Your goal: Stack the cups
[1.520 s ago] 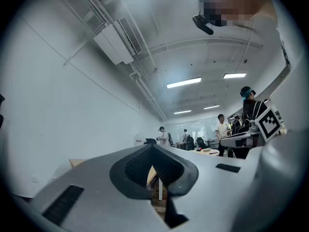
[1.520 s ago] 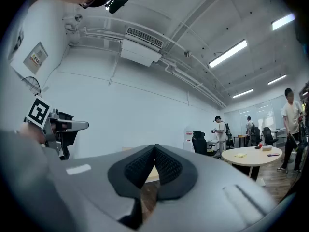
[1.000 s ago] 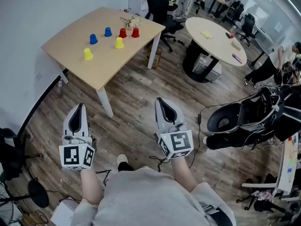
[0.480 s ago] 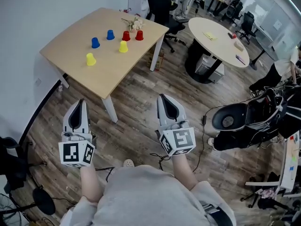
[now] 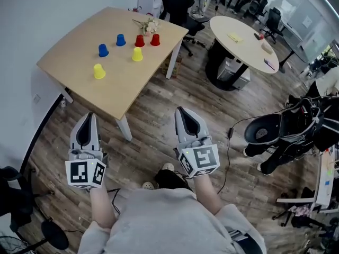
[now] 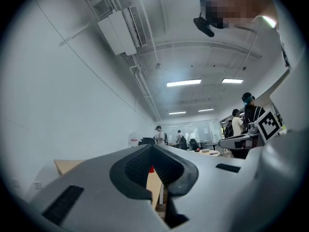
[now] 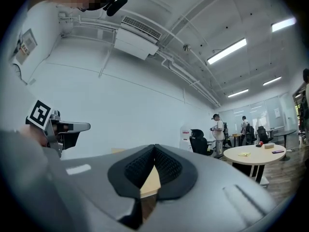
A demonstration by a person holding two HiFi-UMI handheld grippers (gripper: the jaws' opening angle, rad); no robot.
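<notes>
Jaws pressed together and empty on both sides: my left gripper [image 5: 89,121] and right gripper [image 5: 184,118] hang low over the wood floor [image 5: 151,107], well short of the table [image 5: 74,44], as I walk the rig up to it. Over the last second the table has slid down the head view toward me and a shoe [image 5: 167,168] has swung forward beneath the grippers. The gap is closing, though nothing is within reach yet.

On the tabletop, left to right, stand six cups, apparently mouth-down, none stacked: a yellow cup [image 5: 99,71] nearest me, a blue cup [image 5: 103,50], a second blue cup [image 5: 121,39], a second yellow cup [image 5: 137,54], then a red cup [image 5: 139,40] and a second red cup [image 5: 154,39] just beside each other toward the far right corner (a small pale object [image 5: 147,24] I cannot identify lies just beyond them). Through the slit of the left gripper's closed jaws, a sliver of red shows above the table's edge.

Stacking has not begun, by my reading. The next move calls for finishing the approach, then parting one pair of jaws over a cup.
</notes>
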